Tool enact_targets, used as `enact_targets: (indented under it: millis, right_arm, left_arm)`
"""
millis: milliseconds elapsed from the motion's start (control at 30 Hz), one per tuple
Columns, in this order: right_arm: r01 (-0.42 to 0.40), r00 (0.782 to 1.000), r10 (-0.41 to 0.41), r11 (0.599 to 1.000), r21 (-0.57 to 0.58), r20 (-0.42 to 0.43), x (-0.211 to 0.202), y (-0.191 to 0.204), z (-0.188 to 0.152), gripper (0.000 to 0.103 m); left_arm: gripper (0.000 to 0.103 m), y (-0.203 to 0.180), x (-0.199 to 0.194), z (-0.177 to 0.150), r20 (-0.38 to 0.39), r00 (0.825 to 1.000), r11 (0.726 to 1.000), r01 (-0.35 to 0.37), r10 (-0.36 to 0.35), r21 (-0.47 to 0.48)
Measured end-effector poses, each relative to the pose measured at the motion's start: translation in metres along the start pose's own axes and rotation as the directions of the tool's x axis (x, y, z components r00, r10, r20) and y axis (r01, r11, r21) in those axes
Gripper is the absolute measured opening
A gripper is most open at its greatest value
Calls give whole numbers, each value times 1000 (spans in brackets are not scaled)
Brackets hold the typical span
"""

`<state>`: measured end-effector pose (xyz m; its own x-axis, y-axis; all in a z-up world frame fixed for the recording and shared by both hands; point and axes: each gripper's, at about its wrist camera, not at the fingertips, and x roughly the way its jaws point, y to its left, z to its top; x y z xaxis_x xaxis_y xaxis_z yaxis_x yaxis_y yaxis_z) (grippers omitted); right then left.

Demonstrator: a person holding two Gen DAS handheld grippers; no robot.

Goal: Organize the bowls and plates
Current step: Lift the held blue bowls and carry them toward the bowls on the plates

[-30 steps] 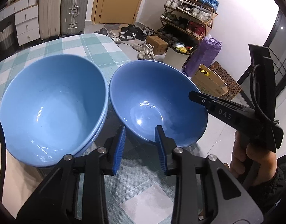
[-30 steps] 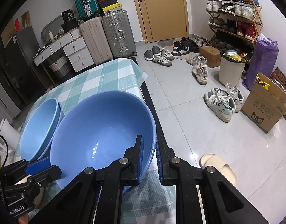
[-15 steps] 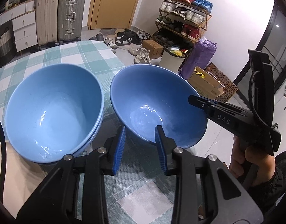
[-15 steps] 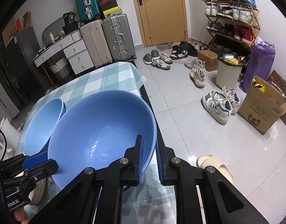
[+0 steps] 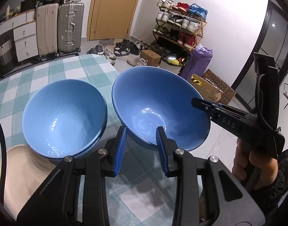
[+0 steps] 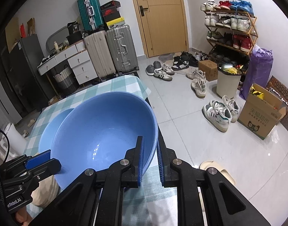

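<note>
The right claw (image 6: 150, 159) is clamped on the near rim of a blue bowl (image 6: 106, 130), held tilted above the checked bench (image 5: 55, 71) — one pad inside the wall, one outside. The left claw (image 5: 141, 148) stands part open, its pads either side of that bowl's edge but not pressing it. Just beside — two stacked bowls (image 5: 64, 116) and a beige plate (image 5: 21, 171) on the bench.

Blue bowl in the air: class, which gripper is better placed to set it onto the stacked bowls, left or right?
Right. The right gripper is shut on the blue bowl at its rim; the left gripper holds nothing, beside the stacked bowls.
</note>
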<state>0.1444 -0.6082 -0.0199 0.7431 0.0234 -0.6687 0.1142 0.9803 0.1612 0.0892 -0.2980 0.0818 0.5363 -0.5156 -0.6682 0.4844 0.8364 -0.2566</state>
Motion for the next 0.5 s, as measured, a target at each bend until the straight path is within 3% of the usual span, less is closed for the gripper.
enact_targets:
  millis: [500]
  right_arm:
    - [-26, 996, 27, 1000, -15, 83, -54, 32, 0, 16]
  left_arm:
    - [29, -12, -75, -5, 74, 997, 1000, -23, 21, 17]
